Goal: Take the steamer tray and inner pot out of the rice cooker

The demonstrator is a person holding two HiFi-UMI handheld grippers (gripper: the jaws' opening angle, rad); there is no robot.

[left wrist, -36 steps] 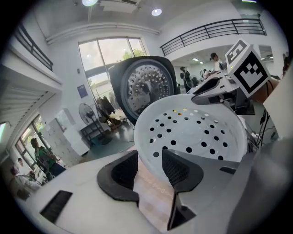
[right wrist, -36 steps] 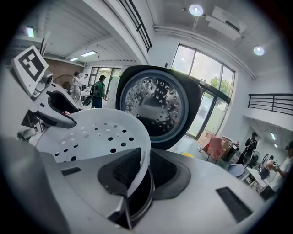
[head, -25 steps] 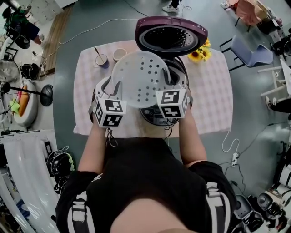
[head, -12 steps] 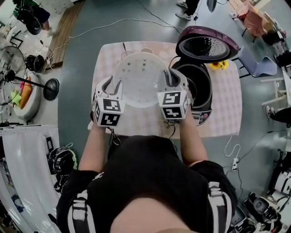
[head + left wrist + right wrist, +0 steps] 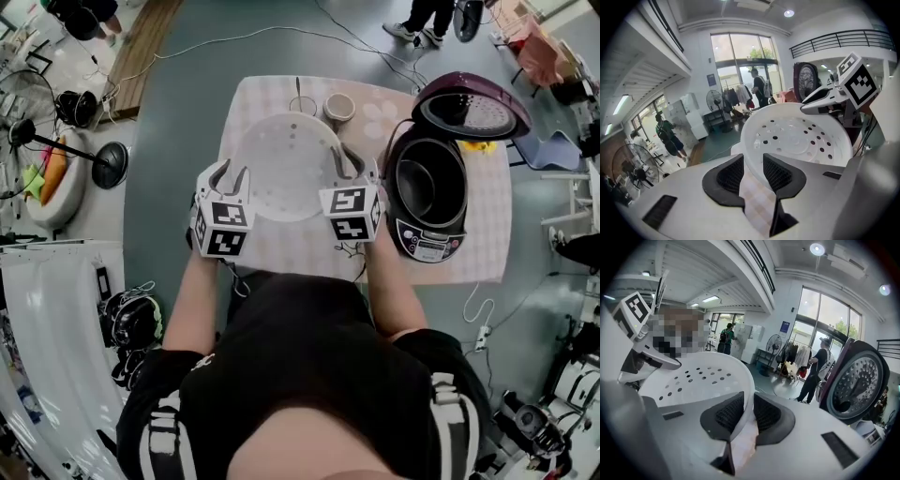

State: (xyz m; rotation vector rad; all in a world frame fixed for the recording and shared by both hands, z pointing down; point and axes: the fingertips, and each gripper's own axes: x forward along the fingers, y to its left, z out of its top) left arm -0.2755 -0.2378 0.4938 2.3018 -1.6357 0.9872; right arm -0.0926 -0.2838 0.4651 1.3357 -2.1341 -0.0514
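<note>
Steamer tray (image 5: pixel 284 169) looks light, stiff, slippery plastic; left gripper (image 5: pixel 230 172), just tightened, and right gripper (image 5: pixel 349 159) both pinch its thin rim.

The white perforated plastic steamer tray (image 5: pixel 286 164) covers the middle of the pink checked tabletop (image 5: pixel 281 246). Whether its underside touches the cloth cannot be told. A thin dark utensil (image 5: pixel 297 91) shows only its upper end above the tray's far rim. The contents of the small beige cup (image 5: pixel 338 106) are too small to read. The well of the dark purple rice cooker (image 5: pixel 427 197) is black, so an inner pot cannot be told from the wall. In the right gripper view, the tray's near rim disappears between the pads of the right claw (image 5: pixel 748 404).
</note>
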